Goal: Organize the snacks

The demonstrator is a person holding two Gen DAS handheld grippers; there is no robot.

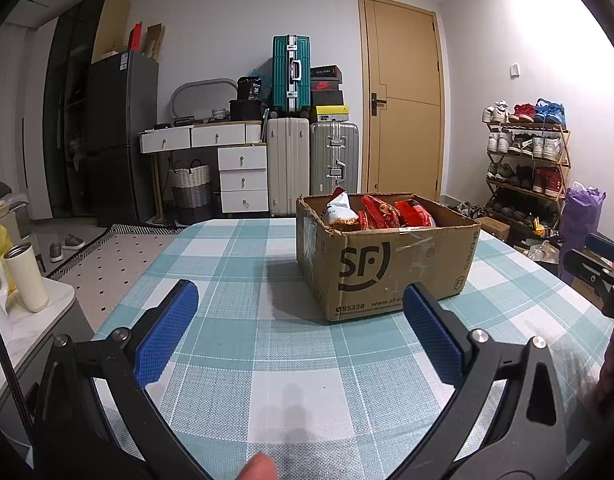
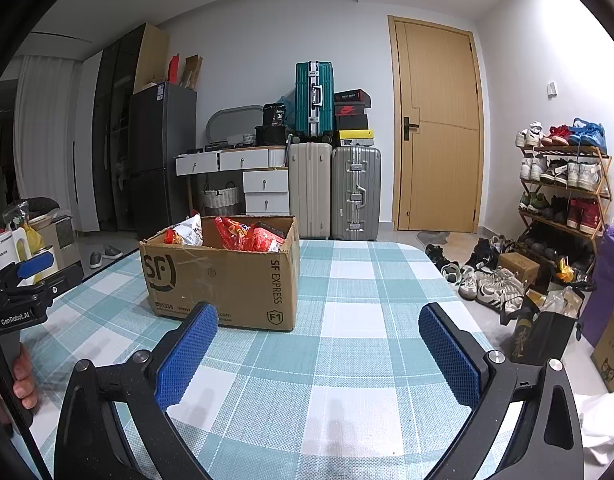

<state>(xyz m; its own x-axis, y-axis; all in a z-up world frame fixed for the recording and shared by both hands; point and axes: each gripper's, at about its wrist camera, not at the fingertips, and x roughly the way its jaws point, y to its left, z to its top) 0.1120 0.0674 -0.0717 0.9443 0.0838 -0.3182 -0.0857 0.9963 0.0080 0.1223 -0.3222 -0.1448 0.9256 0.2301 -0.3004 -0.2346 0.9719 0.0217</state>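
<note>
Partly hidden: snacks (image 1: 377, 212) inside cardboard box (image 1: 387, 268); both hand-held grippers (image 1: 301, 306) (image 2: 319, 330) wide open, empty.

My two grippers, left gripper (image 1: 299, 316) and right gripper (image 2: 319, 340), are black with blue dimpled pads (image 2: 187, 360). Under them the tablecloth (image 1: 291, 360) is a teal, pale blue and white check. The cardboard box (image 1: 387, 268) is brown with black lettering, and the snack packets (image 1: 387, 212) in it are mostly red, one white, I think with some yellow. Behind stand a teal suitcase (image 1: 291, 74), a cream suitcase (image 1: 287, 166), a silver suitcase (image 1: 334, 158) and a tan door (image 1: 403, 96).
</note>
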